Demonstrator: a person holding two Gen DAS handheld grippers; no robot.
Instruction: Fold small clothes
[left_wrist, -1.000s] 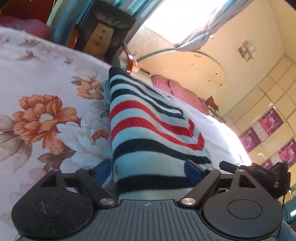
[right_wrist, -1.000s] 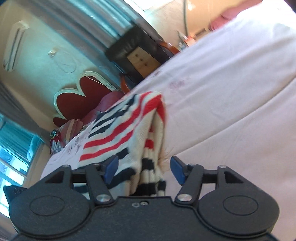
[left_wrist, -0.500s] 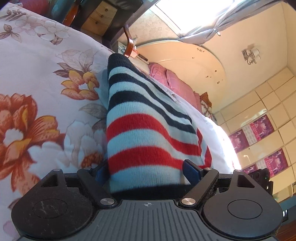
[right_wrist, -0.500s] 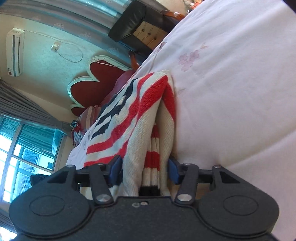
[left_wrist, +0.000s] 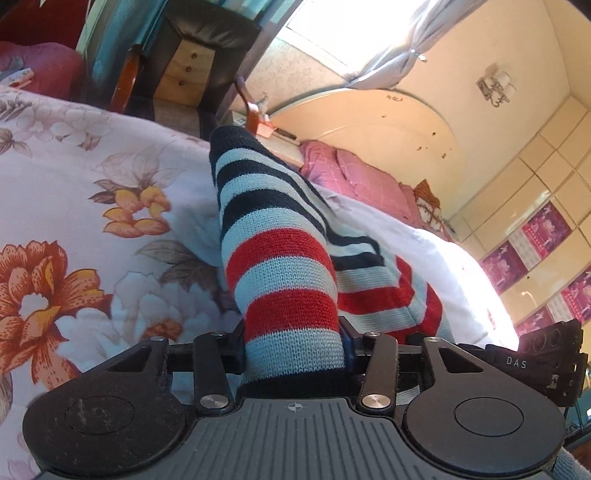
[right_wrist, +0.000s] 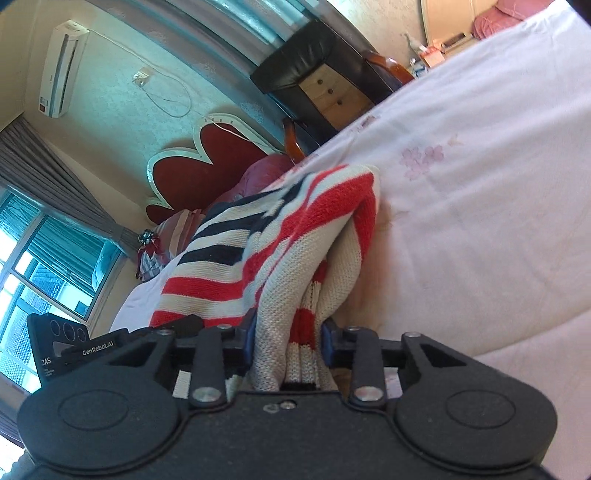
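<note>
Closing left claw (left_wrist: 293, 349) on striped sweater (left_wrist: 284, 266) | right claw (right_wrist: 286, 338) closing on it | labels: DAS, GenRobot.AI

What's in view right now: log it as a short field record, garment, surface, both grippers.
garment: striped knit garment, red, navy and pale bands, bunched
surface: floral bedspread
left gripper: jaws closing, garment between them
right gripper: jaws closing on a bunched edge of the garment
background: wooden drawer unit, air conditioner on the wall
</note>
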